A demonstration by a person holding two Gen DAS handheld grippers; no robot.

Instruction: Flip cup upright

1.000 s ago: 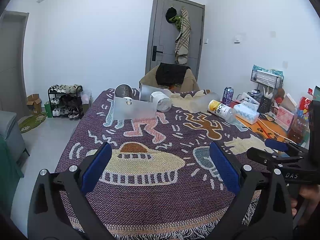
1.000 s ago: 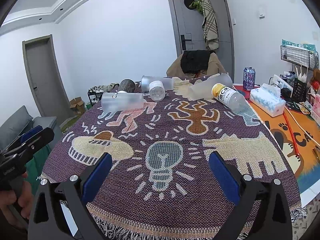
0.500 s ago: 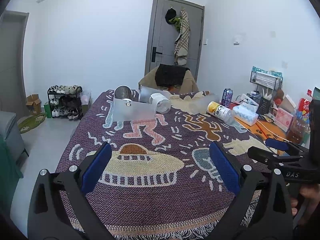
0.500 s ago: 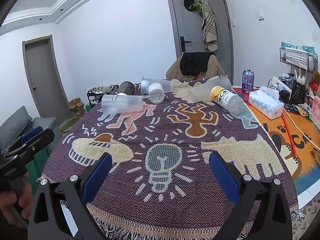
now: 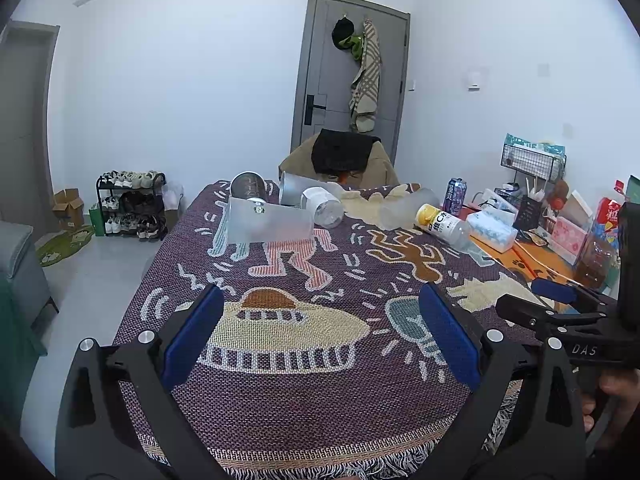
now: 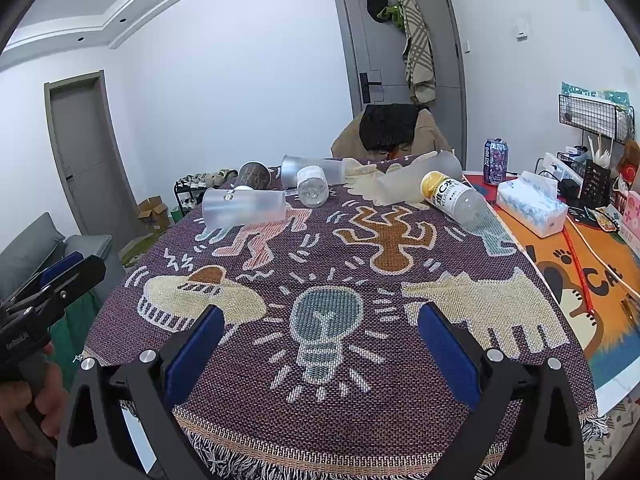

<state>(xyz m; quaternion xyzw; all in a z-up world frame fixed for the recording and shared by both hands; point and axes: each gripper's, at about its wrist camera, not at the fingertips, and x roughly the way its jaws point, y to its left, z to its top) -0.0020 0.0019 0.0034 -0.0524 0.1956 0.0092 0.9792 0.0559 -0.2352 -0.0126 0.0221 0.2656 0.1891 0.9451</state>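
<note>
Lying toppled, the frosted cup (image 5: 269,222) faces both grippers' wide-parted jaws; right gripper (image 5: 576,322) reads "DAS".

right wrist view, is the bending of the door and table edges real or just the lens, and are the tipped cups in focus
Right wrist view: lens only; the fisheye bows the door and blacks out the corners. The frosted cup lying on the blanket is sharp enough to read as tipped over. Left wrist view: same bowing, even soft light, no glare on that cup.

Bright, even indoor light; sharp focus, fisheye-bent dark corners.
</note>
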